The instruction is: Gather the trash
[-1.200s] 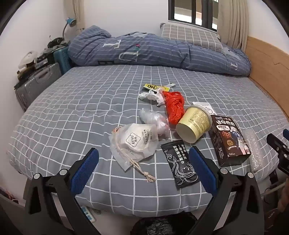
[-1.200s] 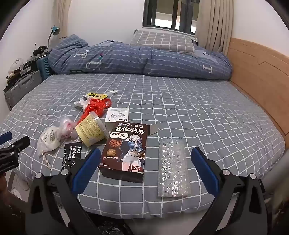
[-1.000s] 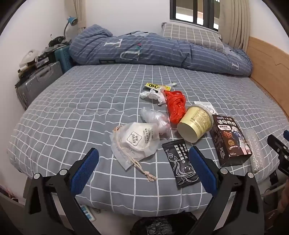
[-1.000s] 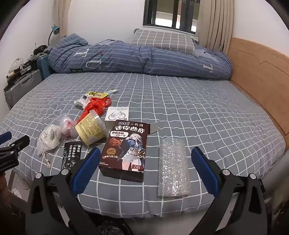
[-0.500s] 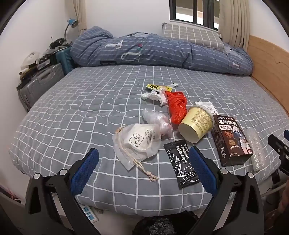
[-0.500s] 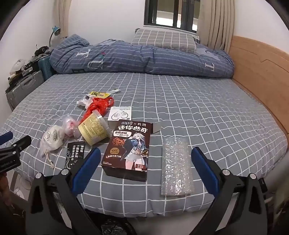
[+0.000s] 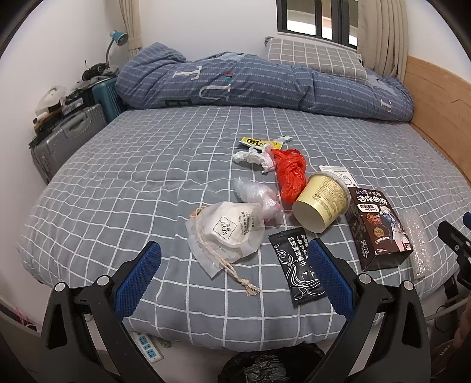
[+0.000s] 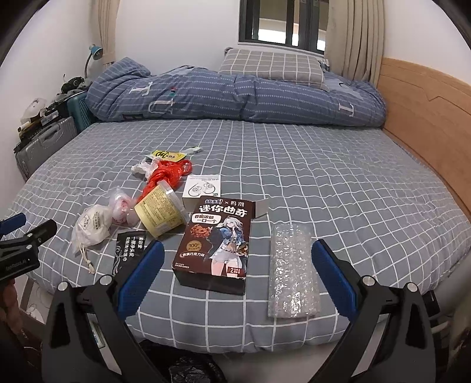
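Hovering off the near edge of the bed point(image 7: 117, 182), both grippers gape wide, holding nothing; left gripper point(image 7: 232, 268) faces the bagged mask point(image 7: 226, 232), dead ahead, long axis slanting away left; right gripper point(image 8: 235, 265) faces the cookie box point(image 8: 217, 241), lying lengthwise ahead; bubble wrap point(image 8: 293, 271) just right; each arm nearer its own item.

bed point(image 8: 323, 165) | wooden headboard point(image 8: 426, 117) | window point(image 8: 282, 22) | curtains point(image 8: 350, 38) | white walls point(image 8: 176, 35)
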Available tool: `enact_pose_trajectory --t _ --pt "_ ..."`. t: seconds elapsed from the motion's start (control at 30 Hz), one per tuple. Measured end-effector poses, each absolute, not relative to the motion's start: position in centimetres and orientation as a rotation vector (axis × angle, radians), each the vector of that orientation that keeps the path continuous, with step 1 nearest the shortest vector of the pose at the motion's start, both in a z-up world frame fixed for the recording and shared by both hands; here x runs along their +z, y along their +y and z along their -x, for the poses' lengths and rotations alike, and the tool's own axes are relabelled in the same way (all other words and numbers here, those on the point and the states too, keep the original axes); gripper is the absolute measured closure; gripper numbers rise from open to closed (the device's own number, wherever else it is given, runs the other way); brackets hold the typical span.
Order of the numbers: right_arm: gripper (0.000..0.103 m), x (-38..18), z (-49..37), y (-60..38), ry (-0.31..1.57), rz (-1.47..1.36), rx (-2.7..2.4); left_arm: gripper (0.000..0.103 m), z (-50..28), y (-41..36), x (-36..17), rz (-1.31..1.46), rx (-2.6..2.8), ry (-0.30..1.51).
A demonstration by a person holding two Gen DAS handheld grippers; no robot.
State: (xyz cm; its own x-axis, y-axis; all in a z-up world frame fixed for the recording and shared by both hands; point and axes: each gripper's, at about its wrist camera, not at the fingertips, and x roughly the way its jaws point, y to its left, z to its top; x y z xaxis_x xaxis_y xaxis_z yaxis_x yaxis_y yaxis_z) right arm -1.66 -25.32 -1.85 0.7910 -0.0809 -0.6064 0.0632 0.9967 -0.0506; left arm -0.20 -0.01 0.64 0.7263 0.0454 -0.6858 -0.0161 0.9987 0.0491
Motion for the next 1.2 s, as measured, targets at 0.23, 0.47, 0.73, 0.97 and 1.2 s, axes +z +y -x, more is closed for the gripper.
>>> enact_pose_trajectory --t 0.23,0.47,0.73,0.97,1.2 --pt "0.007 -1.85 1.57 -25.14 0.656 0.034 -0.071 0.006 0.26 0.23 0.9 -0.033 0.031 0.753" --pt "0.007 -1.91 1.55 -25.13 0.657 0.033 -0.073 0.006 0.21 0.36 0.83 -0.032 0.029 0.756" --pt "0.007 -1.91 1.5 -25.23 0.656 0.031 -0.072 0.006 0.24 0.14 0.67 -0.032 0.018 0.756" --pt "0.007 -2.02 1.41 -25.28 0.657 0.033 -0.076 0.006 0.27 0.11 0.62 -0.035 0.019 0.757" --pt "0.007 -2.2 1.28 -25.24 0.663 0.036 -0.082 0.006 0.3 -0.19 0.61 -0.04 0.015 0.758"
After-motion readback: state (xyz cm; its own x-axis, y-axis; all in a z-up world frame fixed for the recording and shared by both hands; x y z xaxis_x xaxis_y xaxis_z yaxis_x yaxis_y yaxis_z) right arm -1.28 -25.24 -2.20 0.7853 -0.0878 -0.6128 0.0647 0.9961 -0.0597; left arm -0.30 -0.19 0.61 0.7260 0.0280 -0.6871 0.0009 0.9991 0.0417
